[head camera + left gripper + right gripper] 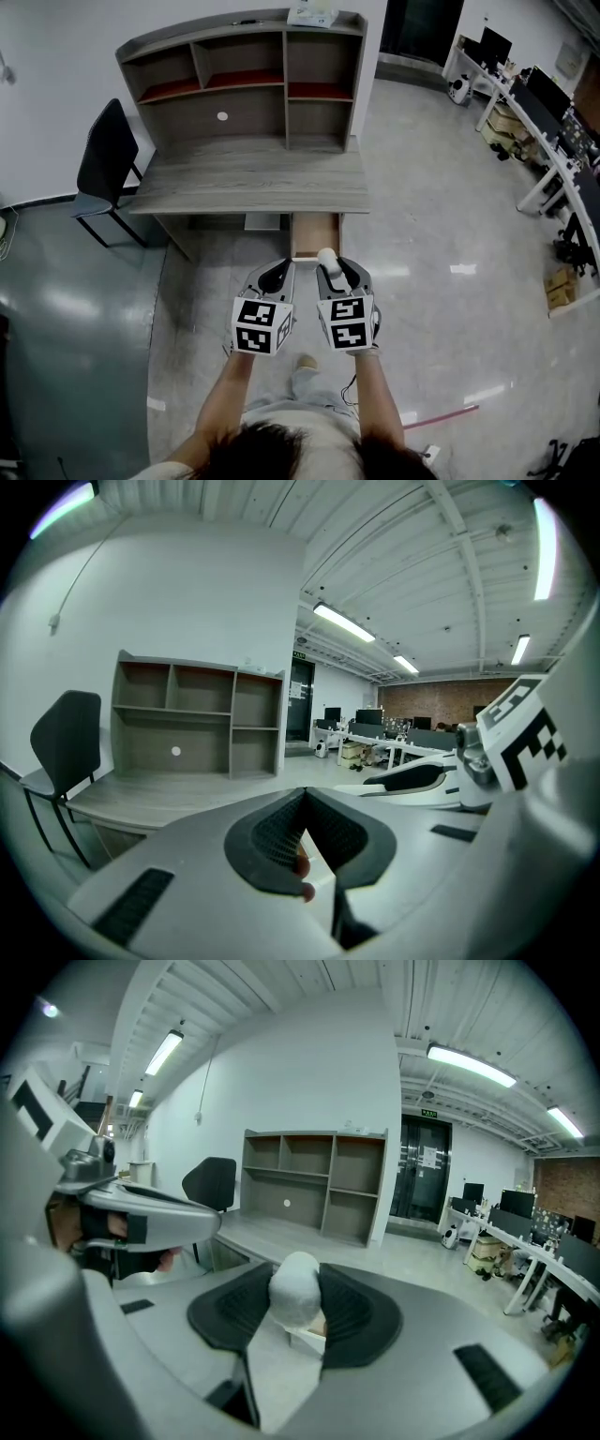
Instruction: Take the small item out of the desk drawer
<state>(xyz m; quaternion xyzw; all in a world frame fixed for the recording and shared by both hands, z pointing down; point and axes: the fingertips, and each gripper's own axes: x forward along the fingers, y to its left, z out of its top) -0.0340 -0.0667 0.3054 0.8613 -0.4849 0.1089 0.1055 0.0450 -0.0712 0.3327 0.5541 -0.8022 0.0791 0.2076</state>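
The right tongs (298,1312) clamp the small white rounded item (294,1290), held at centre frame just before the open light-wood drawer (316,234) under the grey wood-grain tabletop (253,178). The left tongs (302,803) are pressed together, empty. The removal looks essentially done, with the drawer left open.

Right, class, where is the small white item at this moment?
The small white item is clamped between the jaws of the right gripper. In the head view it is by the front end of the open drawer, under the desk's right side.
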